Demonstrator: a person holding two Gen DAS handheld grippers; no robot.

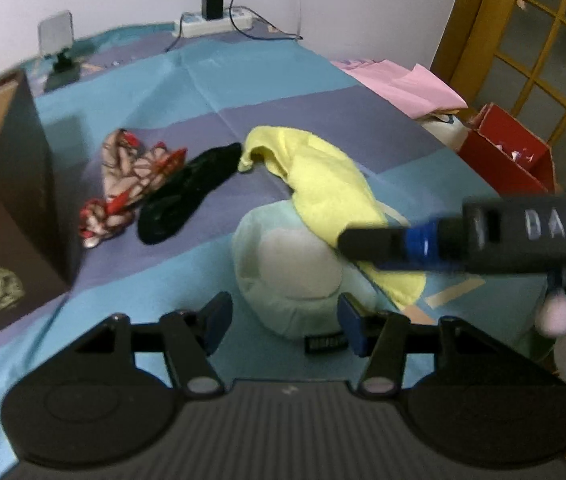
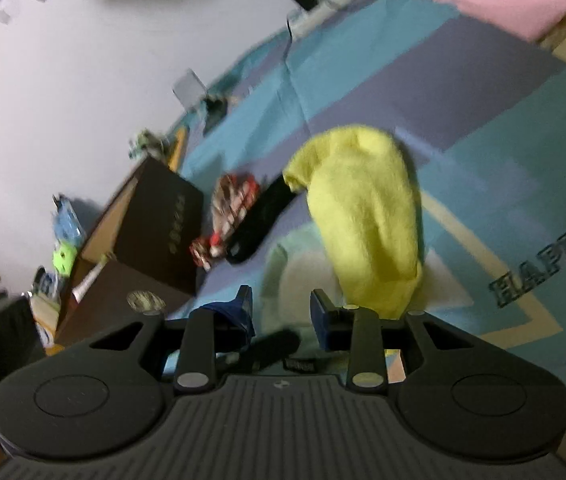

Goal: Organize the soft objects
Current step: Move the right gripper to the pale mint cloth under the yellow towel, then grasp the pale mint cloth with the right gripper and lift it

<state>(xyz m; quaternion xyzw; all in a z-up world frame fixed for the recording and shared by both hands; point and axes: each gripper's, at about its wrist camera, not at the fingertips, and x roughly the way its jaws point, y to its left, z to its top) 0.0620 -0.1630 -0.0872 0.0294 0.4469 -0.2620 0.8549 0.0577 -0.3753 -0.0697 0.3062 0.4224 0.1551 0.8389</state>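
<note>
A pale mint plush cushion (image 1: 283,268) with a white patch lies on the bedspread, and a yellow towel (image 1: 323,184) is draped over its far right side. My left gripper (image 1: 283,314) is open, with the cushion's near end between its fingers; its left pad stands clear of the plush. From the right my right gripper (image 1: 347,240) reaches in, its tip over the towel's edge. In the right wrist view the right gripper (image 2: 281,306) shows a gap between its pads with nothing in it, and the towel (image 2: 367,216) lies just beyond. A black sock (image 1: 187,196) and a red patterned cloth (image 1: 127,184) lie to the left.
A dark brown box (image 1: 7,220) stands at the left edge of the bed. A power strip with a charger (image 1: 213,20) and a small stand (image 1: 59,52) sit by the far wall. Pink cloth (image 1: 399,84) and a red box (image 1: 511,152) are at the right.
</note>
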